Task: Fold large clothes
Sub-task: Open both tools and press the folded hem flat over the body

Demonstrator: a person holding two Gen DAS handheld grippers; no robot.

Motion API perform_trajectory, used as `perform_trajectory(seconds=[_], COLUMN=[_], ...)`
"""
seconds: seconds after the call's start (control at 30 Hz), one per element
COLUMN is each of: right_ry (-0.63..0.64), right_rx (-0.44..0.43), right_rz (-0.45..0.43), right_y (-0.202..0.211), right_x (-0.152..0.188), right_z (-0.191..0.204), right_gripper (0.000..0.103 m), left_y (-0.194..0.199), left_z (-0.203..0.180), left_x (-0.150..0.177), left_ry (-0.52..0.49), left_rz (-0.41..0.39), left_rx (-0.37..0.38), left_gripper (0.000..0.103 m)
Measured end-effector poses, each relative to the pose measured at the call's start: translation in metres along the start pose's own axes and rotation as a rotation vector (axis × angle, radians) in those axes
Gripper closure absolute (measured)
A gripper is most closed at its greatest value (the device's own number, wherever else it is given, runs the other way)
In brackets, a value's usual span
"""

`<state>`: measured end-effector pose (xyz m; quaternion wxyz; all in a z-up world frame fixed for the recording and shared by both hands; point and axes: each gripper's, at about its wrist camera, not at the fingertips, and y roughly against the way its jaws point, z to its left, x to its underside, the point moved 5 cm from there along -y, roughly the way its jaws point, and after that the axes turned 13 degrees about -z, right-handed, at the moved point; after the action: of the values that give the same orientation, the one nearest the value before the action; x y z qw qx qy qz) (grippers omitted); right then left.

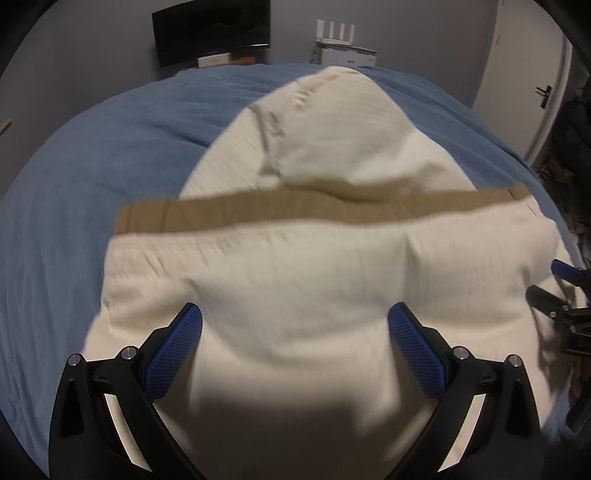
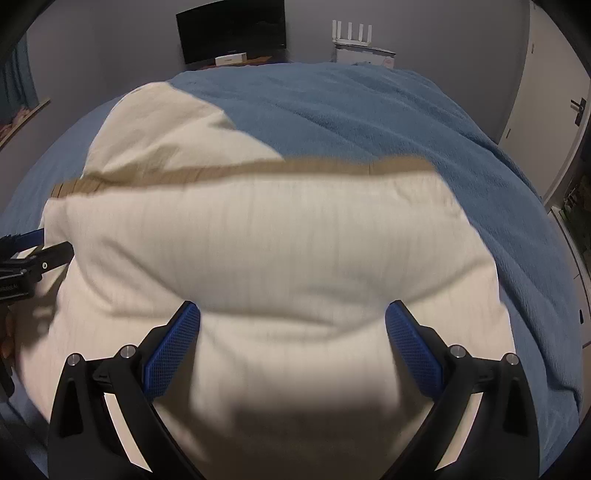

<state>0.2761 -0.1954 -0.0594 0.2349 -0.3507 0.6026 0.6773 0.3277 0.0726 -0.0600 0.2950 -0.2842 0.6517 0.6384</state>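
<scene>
A large cream ribbed garment [image 1: 295, 266] with a tan band [image 1: 303, 210] across it lies on the blue bed cover [image 1: 92, 166], its near part folded over the rest. My left gripper [image 1: 295, 321] hovers open just above the near fold, with its blue pads [image 1: 177, 343] spread wide. In the right wrist view the same cream garment [image 2: 266, 240] and tan band [image 2: 295, 168] fill the middle. There my right gripper [image 2: 293, 319] is also open over the near fold. Each gripper shows at the edge of the other's view, my right gripper [image 1: 557, 295] and my left gripper [image 2: 40, 254]. The image is motion-blurred.
The blue bed cover [image 2: 406, 129] spreads beyond the garment on all sides. Against the far grey wall stand a dark monitor [image 1: 212, 35], small boxes [image 1: 216, 59] and a white router [image 1: 336, 33] on a box. A white door [image 1: 535, 85] with a dark handle is at right.
</scene>
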Motion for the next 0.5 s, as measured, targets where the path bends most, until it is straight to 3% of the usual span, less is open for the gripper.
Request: perform_trajectory(seconds=[0.17,0.33,0.5], right_ry=[0.005,-0.005,-0.004], right_rx=[0.015,0.022,0.029], right_rz=[0.031,0.078,0.066], right_y=[-0.031,-0.058,-0.072], right_x=[-0.016,-0.010,-0.002], right_z=[-0.001,-0.002,0.001], right_gripper=[0.006,0.006,0.006], left_y=[-0.020,-0.042,-0.049], left_z=[0.014,0.021,0.018], left_x=[-0.010,0.003,0.010], left_ry=[0.004,0.060,0.040], left_rz=[0.030,0.126,0.126], left_rx=[-0.052,-0.001,-0.009], left_gripper=[0.005,0.005,0.005])
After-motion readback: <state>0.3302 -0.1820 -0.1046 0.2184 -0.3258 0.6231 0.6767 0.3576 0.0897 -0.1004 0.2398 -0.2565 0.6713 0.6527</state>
